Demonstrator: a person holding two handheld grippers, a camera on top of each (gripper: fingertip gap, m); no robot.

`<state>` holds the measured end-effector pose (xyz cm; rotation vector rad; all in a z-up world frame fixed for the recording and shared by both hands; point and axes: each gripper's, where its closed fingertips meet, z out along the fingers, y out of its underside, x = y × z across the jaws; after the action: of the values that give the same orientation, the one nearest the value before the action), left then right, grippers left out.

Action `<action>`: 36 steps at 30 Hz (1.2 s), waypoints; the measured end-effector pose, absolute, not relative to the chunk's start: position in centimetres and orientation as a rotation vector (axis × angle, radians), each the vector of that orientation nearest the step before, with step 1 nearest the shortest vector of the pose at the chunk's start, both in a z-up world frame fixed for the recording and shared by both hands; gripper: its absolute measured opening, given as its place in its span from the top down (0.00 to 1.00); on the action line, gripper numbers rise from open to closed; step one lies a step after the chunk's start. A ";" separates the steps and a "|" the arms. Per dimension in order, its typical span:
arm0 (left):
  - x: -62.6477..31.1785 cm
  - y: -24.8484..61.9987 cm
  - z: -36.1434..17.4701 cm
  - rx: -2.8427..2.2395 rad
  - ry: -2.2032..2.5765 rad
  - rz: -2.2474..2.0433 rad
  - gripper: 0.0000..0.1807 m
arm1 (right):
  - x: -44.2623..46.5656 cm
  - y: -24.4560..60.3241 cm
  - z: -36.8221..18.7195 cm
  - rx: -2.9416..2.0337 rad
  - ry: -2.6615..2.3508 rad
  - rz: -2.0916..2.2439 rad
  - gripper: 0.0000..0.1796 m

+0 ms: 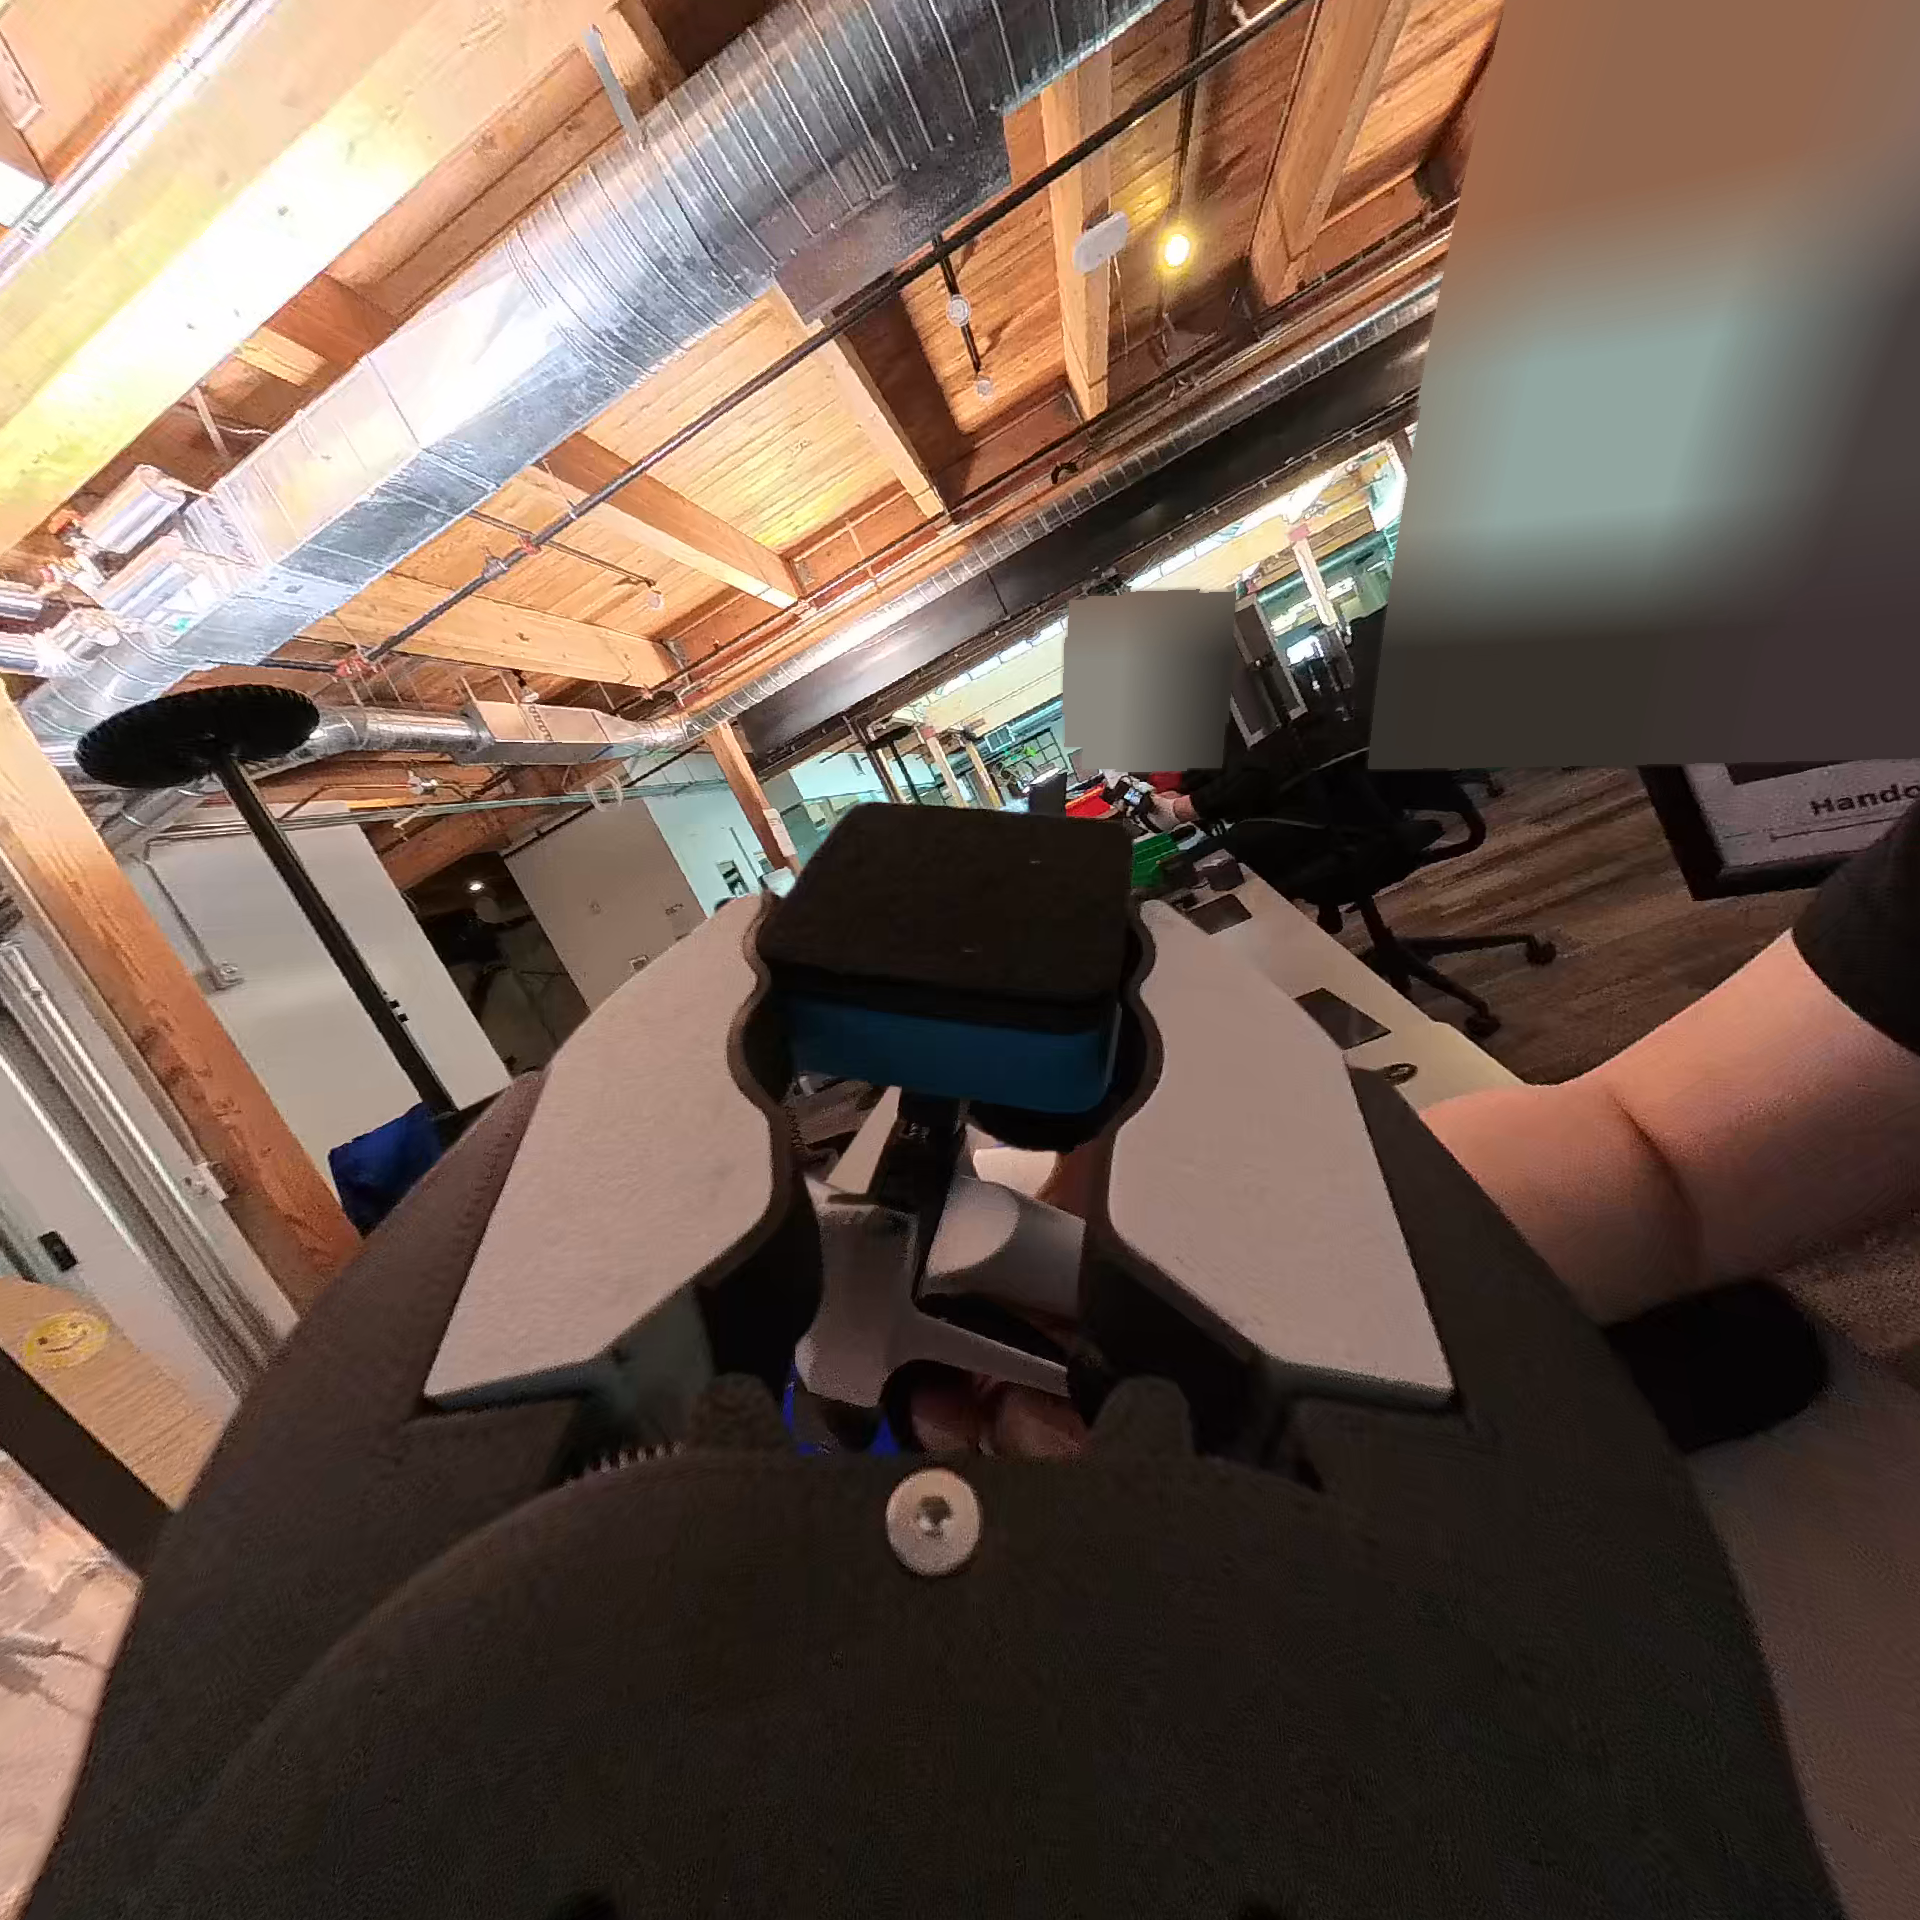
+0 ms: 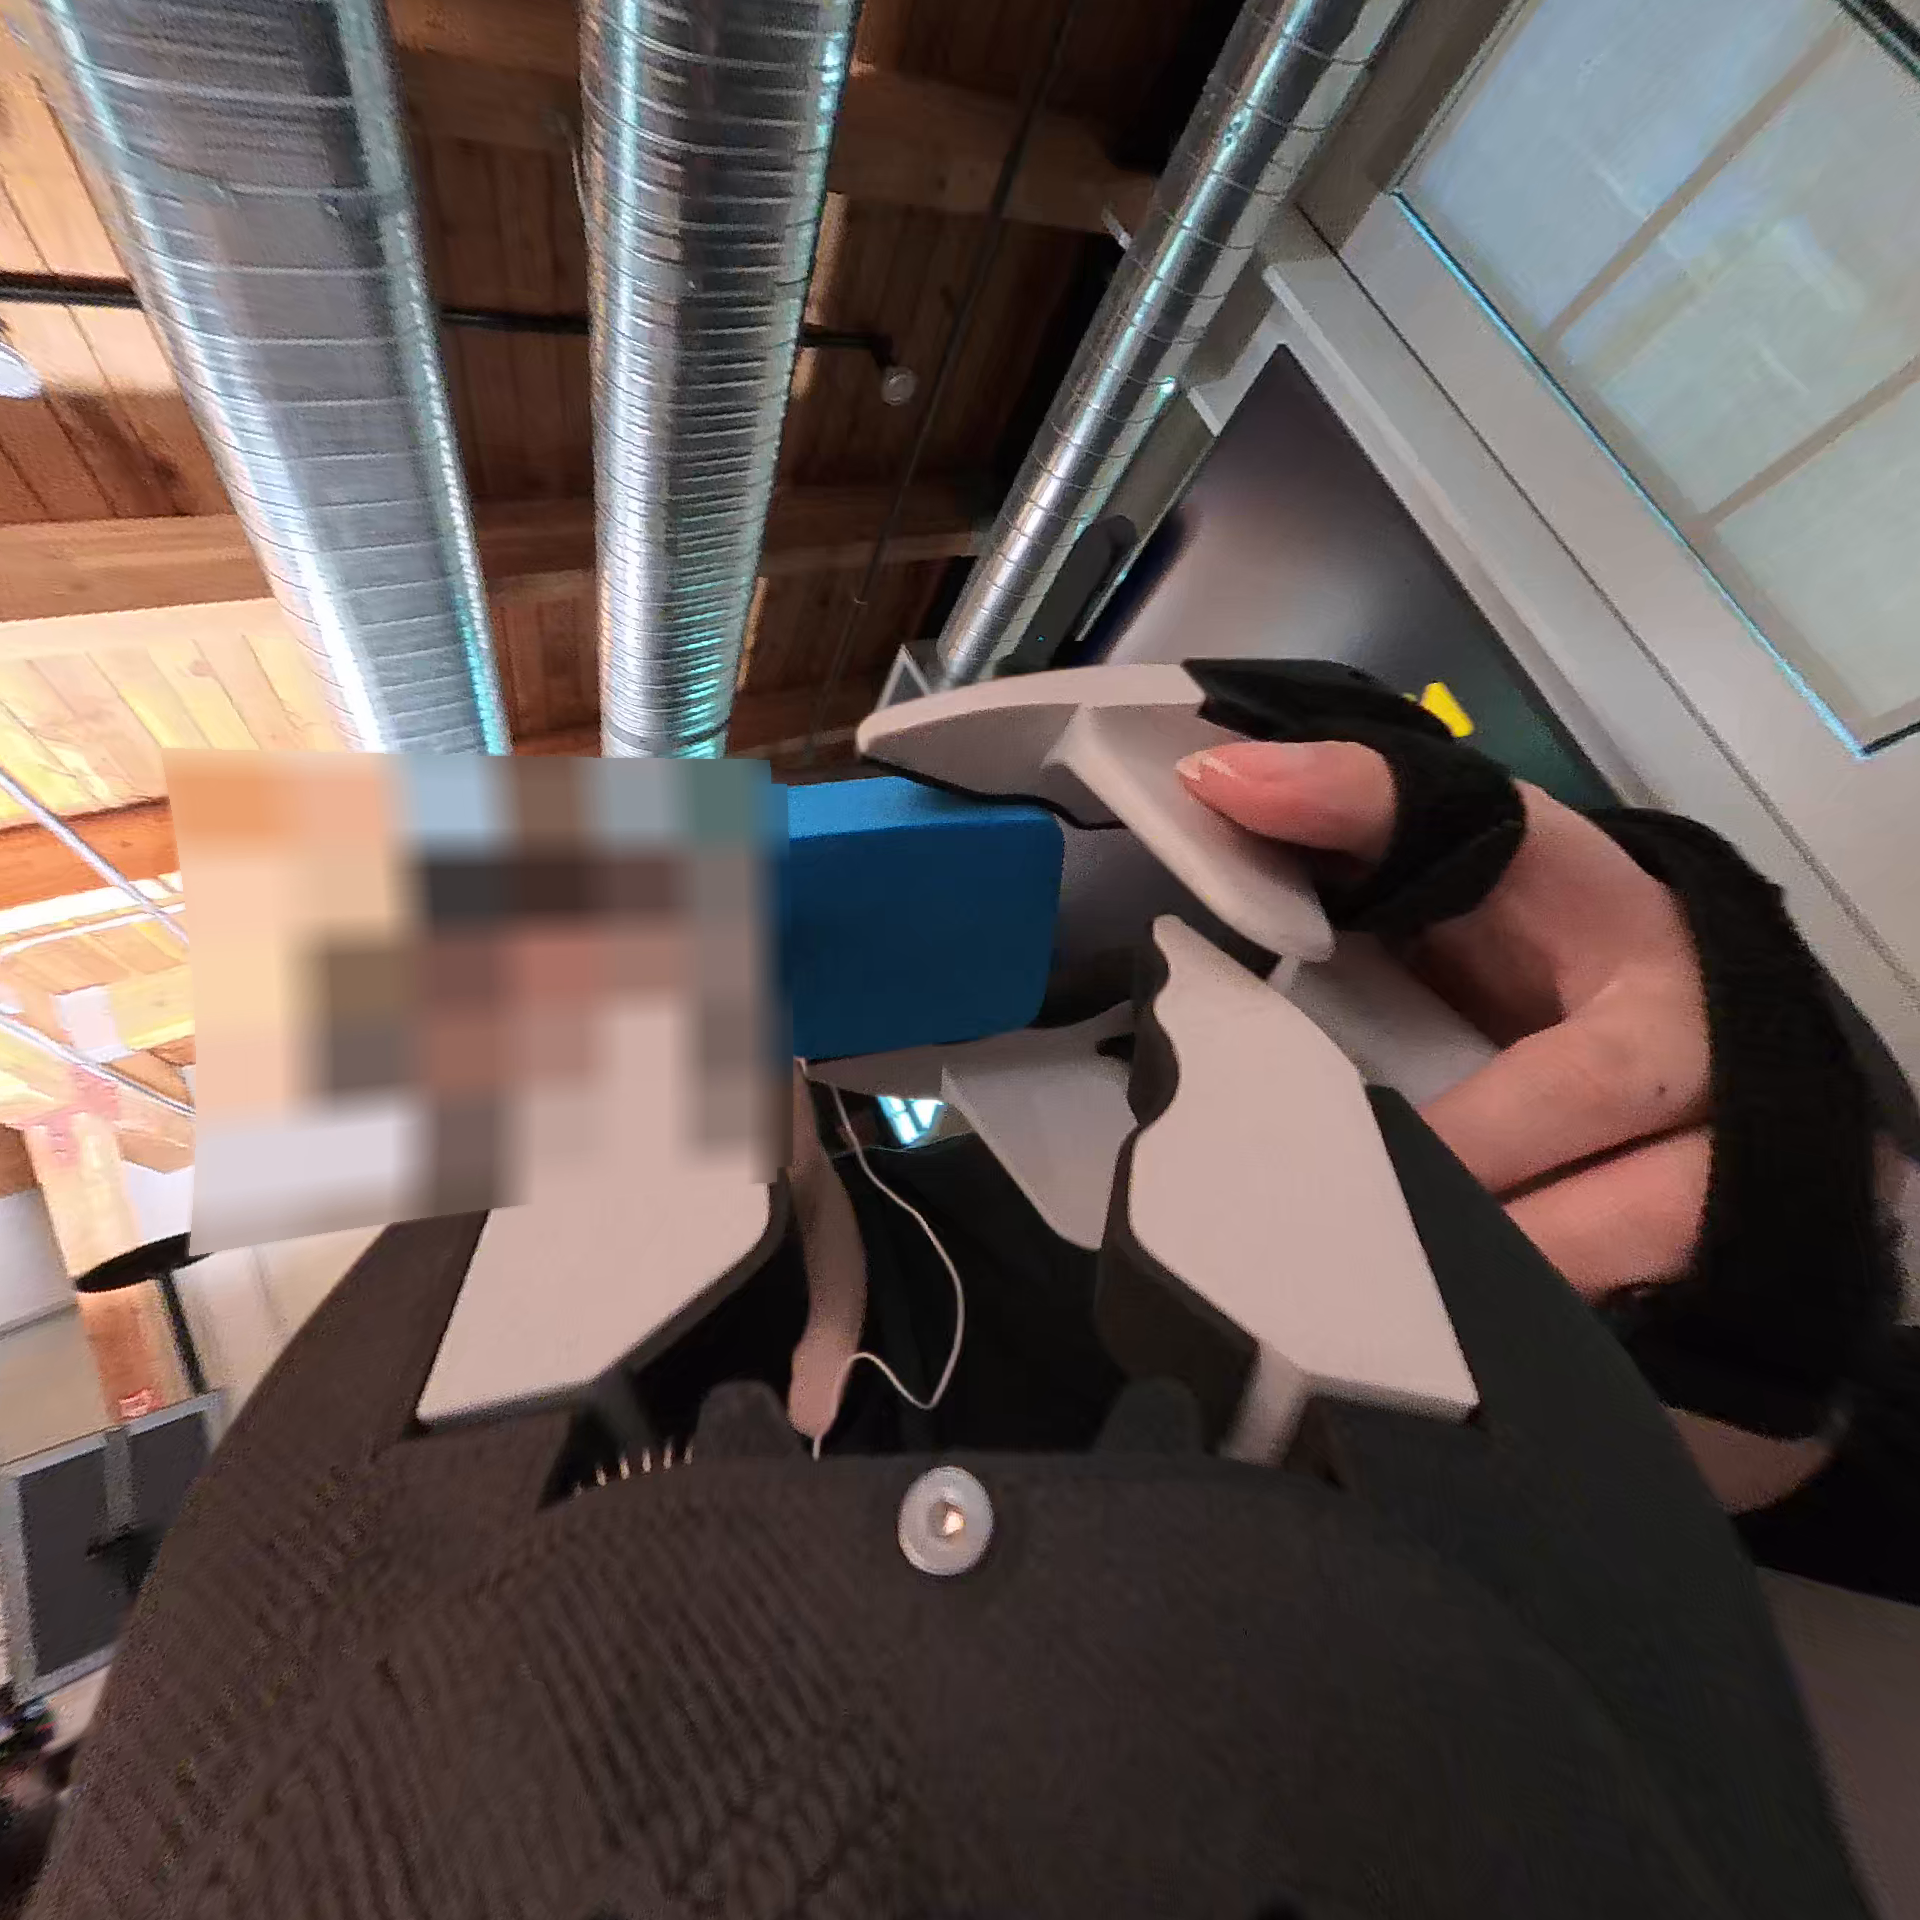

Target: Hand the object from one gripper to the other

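both grippers are held up in the air against a ceiling of wooden beams and silver ducts [image 1: 582,343], well above the white desks [image 1: 1340,987] seen far off in the left wrist view. the left gripper [image 1: 951,997] has its two fingers closed onto the object [image 1: 940,1044], a blue block with a black felt-like top face, which sits right at the fingertips with its broad faces running across the gap, pinched by its short ends. in the right wrist view the same blue block [image 2: 920,920] shows held by the other tool's white fingers [image 2: 1049,717], which come in from the right with a gloved hand [image 2: 1579,997] behind them. the right gripper [image 2: 935,1039] points at the block from below; its right finger [image 2: 1278,1174] stands just beside the block's near end, but its left finger is mostly under a blurred patch, so i cannot tell how wide it stands or whether it touches the block. the block's long axis seems to run across the right gripper's gap, so judging by this the take would need those fingers either side of the free blue part. no container is in view.
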<state>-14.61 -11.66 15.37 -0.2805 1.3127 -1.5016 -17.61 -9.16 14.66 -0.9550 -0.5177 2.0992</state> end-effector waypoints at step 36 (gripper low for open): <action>-11.0 -5.7 12.3 -1.003 1.455 -1.153 0.88 | -11.8 -4.3 13.8 -0.968 -1.019 -1.272 0.68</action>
<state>-10.98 -5.75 12.29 -1.0031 1.4549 -1.1528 -11.80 -4.27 13.83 -0.9679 -1.0186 -1.2723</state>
